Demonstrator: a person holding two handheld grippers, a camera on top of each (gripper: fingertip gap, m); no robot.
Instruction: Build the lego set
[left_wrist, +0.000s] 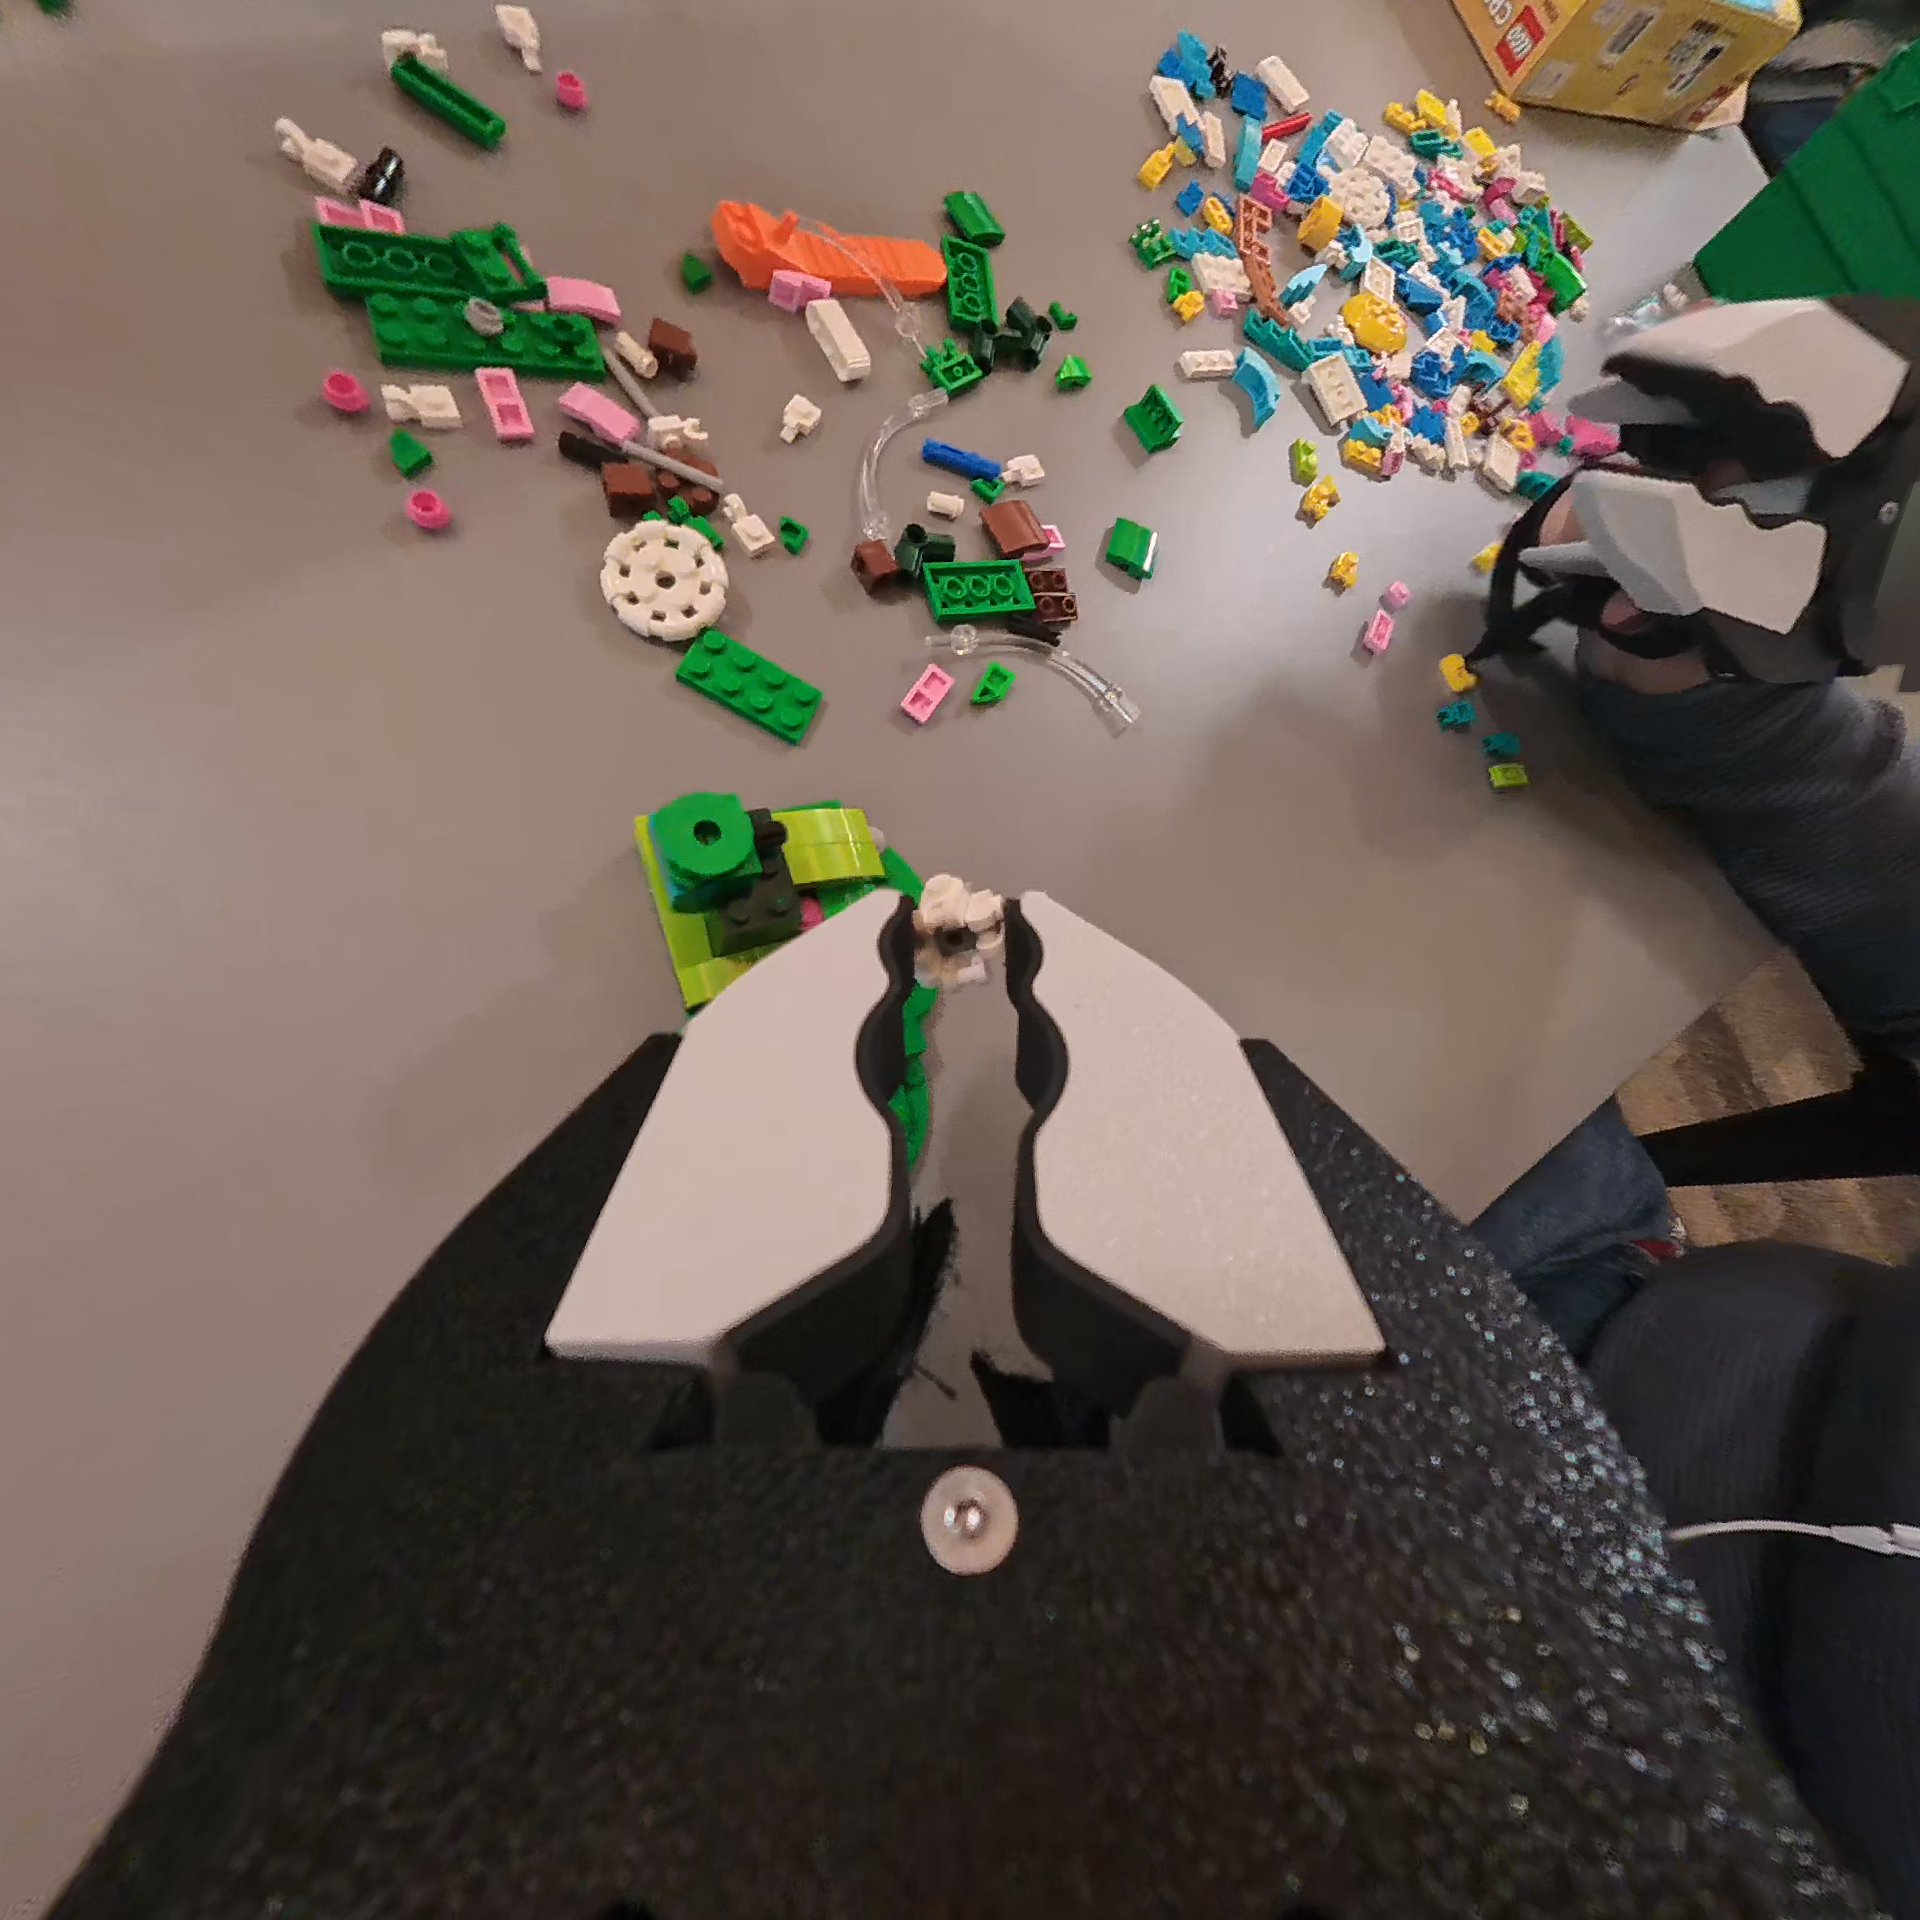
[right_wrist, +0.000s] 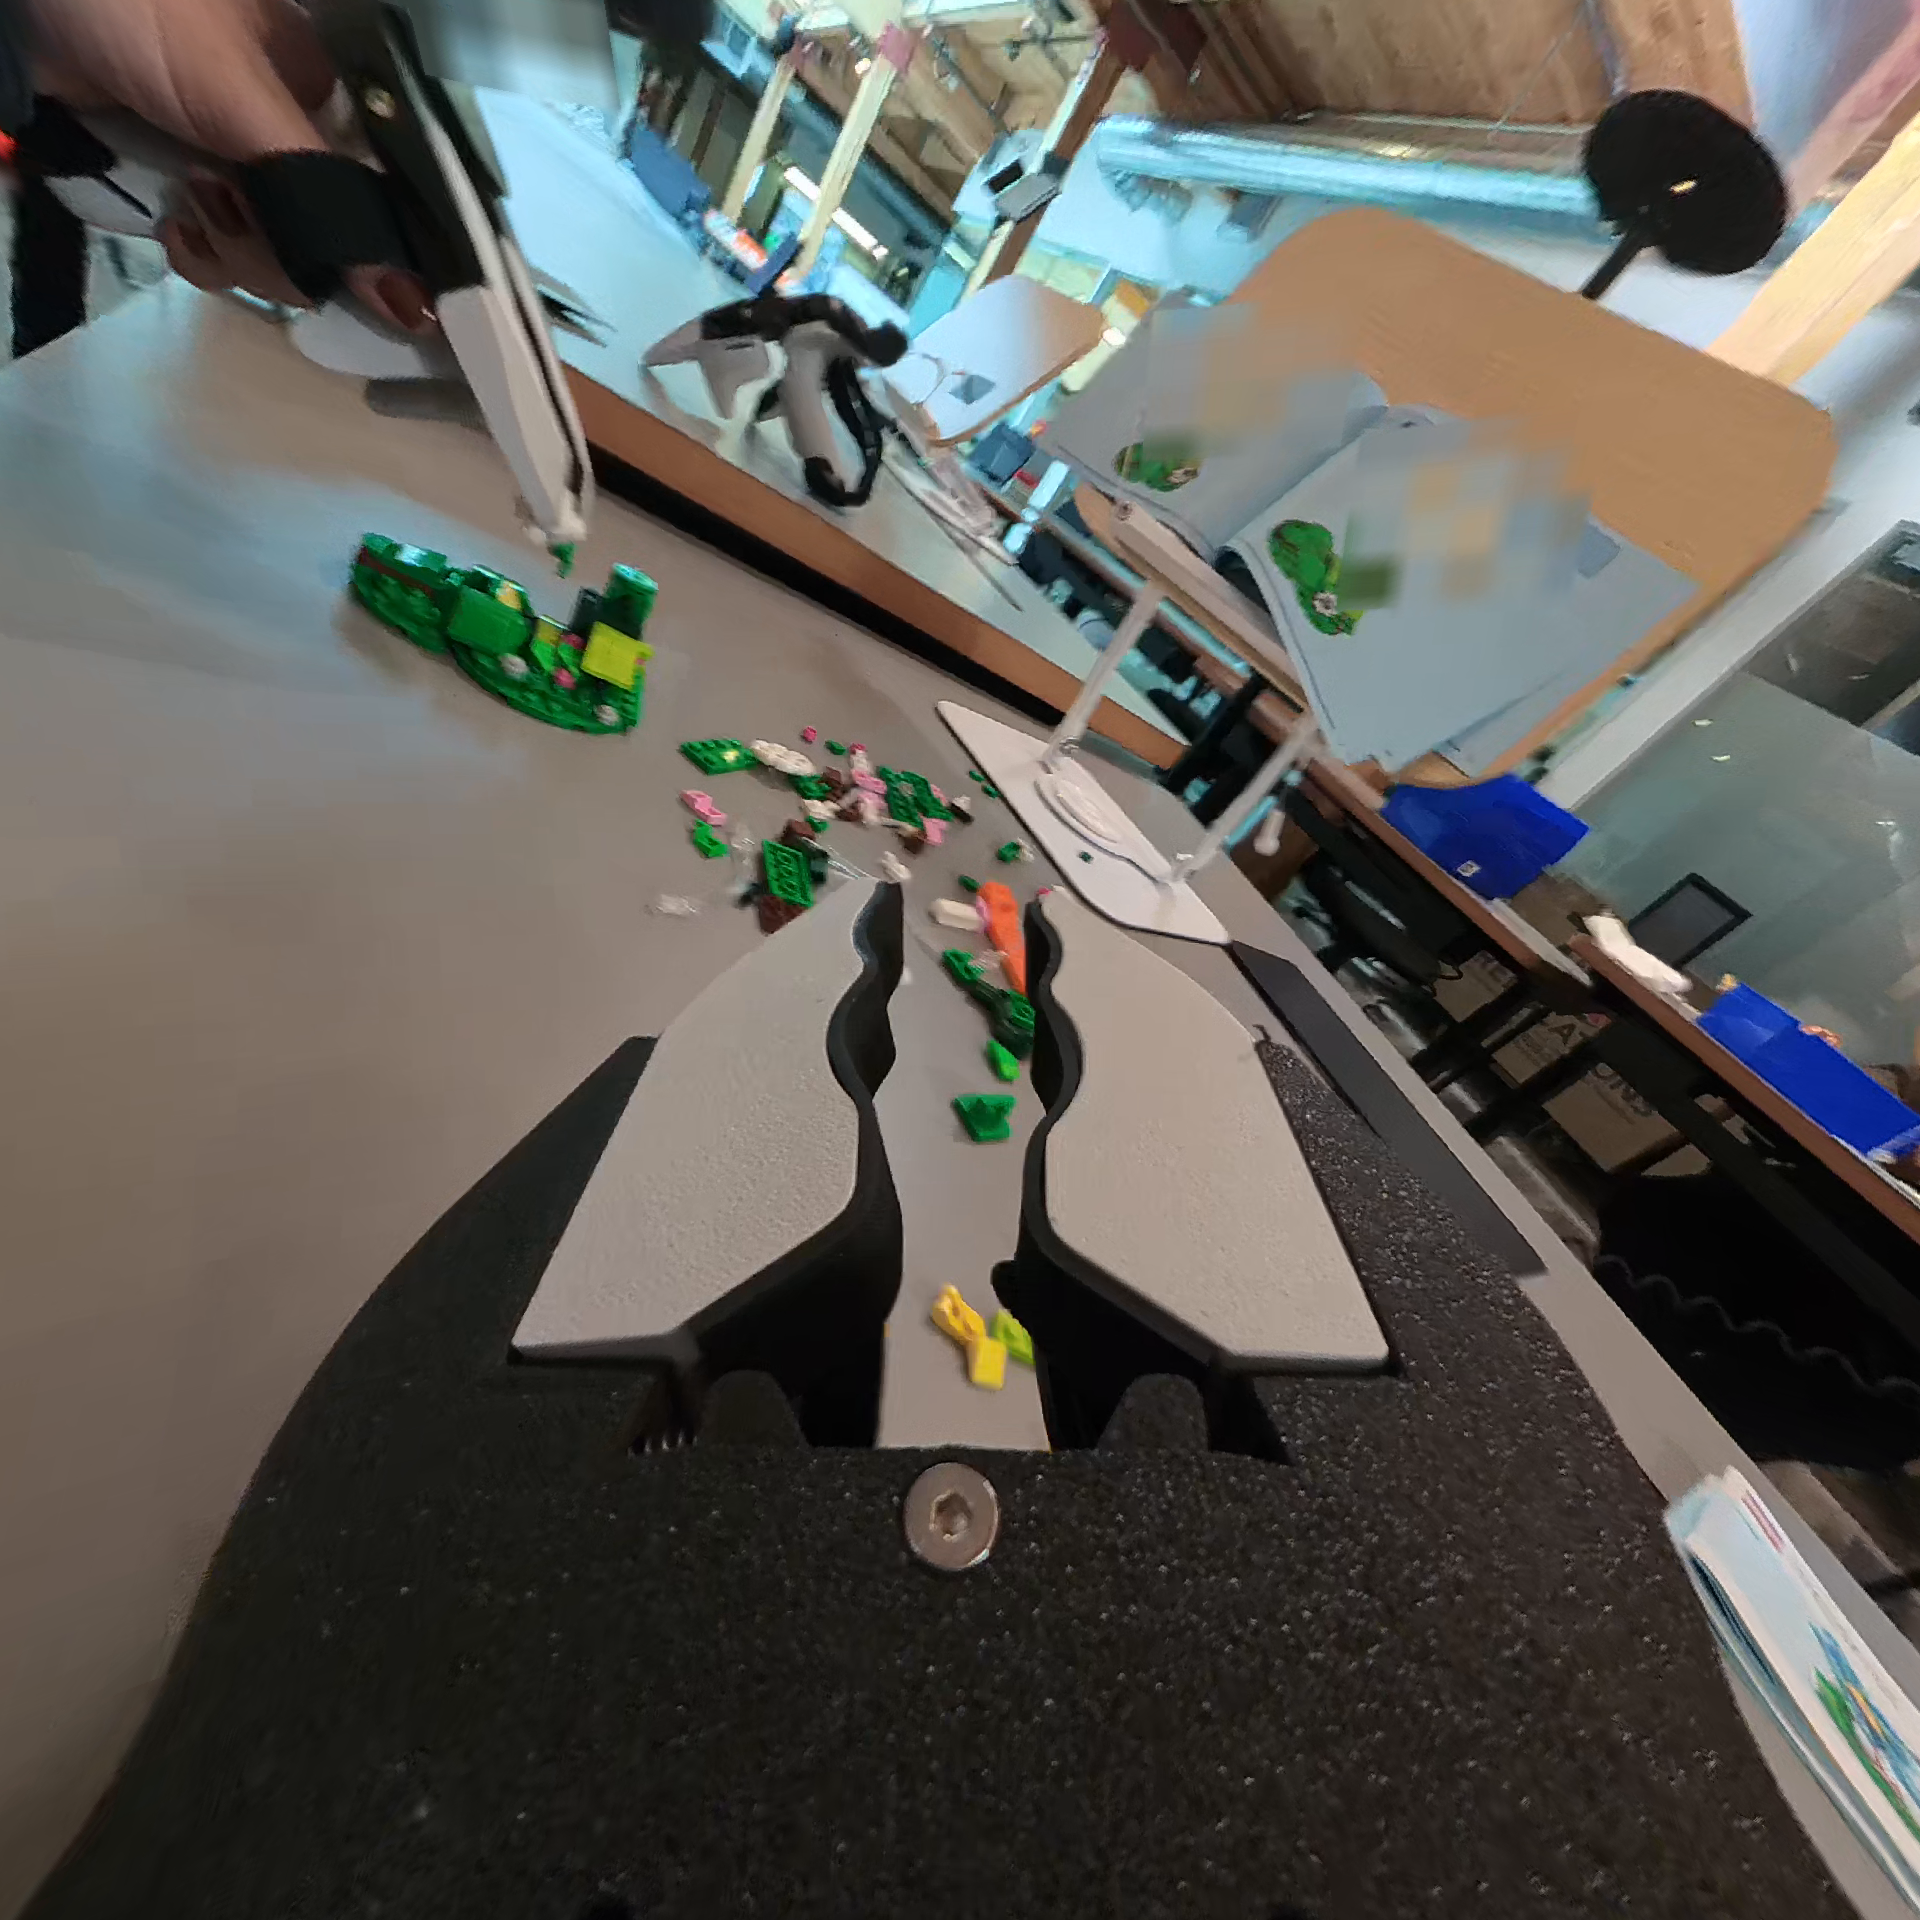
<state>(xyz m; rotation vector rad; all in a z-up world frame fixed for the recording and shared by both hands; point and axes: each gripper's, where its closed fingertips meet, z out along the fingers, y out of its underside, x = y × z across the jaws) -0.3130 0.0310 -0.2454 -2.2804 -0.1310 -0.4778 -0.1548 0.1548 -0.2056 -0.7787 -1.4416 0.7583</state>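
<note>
The build is only partly done. A low green model (left_wrist: 748, 894) sits on the grey surface (left_wrist: 260, 935) at centre frame in the left wrist view, with a round green piece and lime slopes on top; in the right wrist view it appears at upper left as a flat green base dotted with small flowers. The left gripper (left_wrist: 958, 925) pinches a small white flower piece (left_wrist: 951, 930) just beside or above the model's edge, apparently about to add it. The right gripper (right_wrist: 961, 914) is spread and holds nothing, hovering over loose pieces. Much is left: a scatter of green, pink and brown bricks (left_wrist: 675, 416) in the upper half, and a large mixed pile (left_wrist: 1382, 281) at upper right, seemingly untouched.
</note>
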